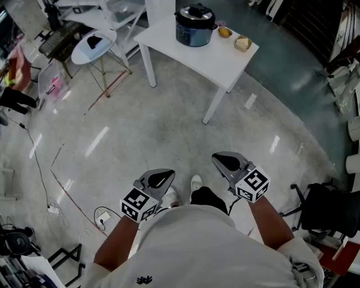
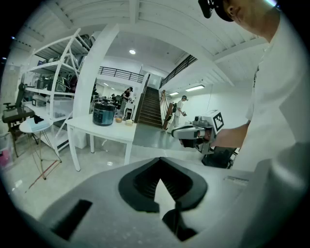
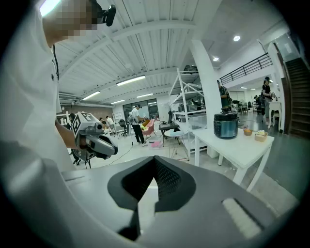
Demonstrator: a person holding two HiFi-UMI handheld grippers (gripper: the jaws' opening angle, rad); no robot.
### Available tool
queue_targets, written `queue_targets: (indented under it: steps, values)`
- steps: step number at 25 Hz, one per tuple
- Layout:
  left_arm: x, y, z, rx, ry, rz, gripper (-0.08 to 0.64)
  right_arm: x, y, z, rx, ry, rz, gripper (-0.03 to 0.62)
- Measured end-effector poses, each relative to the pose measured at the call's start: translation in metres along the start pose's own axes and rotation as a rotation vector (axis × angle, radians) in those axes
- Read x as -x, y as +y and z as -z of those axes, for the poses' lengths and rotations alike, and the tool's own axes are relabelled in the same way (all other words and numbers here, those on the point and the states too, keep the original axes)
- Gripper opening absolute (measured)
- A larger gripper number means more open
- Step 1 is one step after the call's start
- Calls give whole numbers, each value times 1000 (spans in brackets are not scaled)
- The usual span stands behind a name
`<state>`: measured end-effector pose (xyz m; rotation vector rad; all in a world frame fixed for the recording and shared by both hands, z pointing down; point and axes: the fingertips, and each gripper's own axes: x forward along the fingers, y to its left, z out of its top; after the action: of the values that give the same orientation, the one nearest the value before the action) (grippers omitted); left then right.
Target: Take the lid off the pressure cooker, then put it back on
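Cooker [image 1: 194, 25] stood upright on the white worktop [image 1: 216, 59], long axis vertical, with the lid [image 1: 195, 11] seated and its handle up. It was a round drum with a dark blue-grey sheen on the body and a black lid. I couldn't tell which way its panel faced: the head view looked down on it, and it was too small in both gripper views. It sat near the worktop's far-left corner in the head view. A bowl [image 1: 225, 32] and a tan dish [image 1: 243, 43] were just beside it on the right, contents not identifiable.

Both claws were well short of the worktop, held low in front of the torso over the floor [image 1: 146, 129].
- Left claw [image 1: 160, 179]: pressed together, nothing between.
- Right claw [image 1: 228, 162]: pressed together, nothing between.

Each had black ribbed pads, a grey moulded shell and a black-and-white marker cube.

Hidden or cut off:
- The shirt [image 1: 197, 247] covered the upper arms and most of the legs; only one shoe [image 1: 195, 183] was clear.
- The worktop's back legs were out of sight.
- The chair [image 1: 329, 208] was clipped at the right edge.
- The stool [image 1: 93, 45], with a round pale top, carried a dark item I couldn't make out.

The floor was glossy grey with streaky light reflections, and cables [image 1: 56, 209] lay loose at lower left.
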<state>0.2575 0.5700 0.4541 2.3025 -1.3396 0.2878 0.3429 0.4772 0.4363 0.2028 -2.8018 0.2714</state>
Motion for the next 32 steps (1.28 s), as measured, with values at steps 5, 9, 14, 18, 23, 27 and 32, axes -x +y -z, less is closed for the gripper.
queue_targets:
  steps: [5,9,14,18,23,27,32]
  values:
    - [-12,11,-17,6,-11,-9,6,-9,-18,-10,7,0,-13,11]
    - [-35,12,-40,-1,-21,-13,6,-11,-48,-22,19,-6,-30,11]
    - [-66,21,-65,-20,-21,-35,6,-11,-93,-36,11,-53,-65,46]
    - [-86,25,-75,-26,-22,-45,6,-13,-126,-39,11,-64,-66,160]
    - [-100,43,-83,-14,-12,-43,6,-25,-158,-51,22,-85,-48,198]
    - [-111,68,-96,-25,-14,-15,6,-40,-186,-63,35,-99,-13,233]
    - [-122,118,-123,-42,-29,45,6,-71,-225,-88,42,-94,60,267]
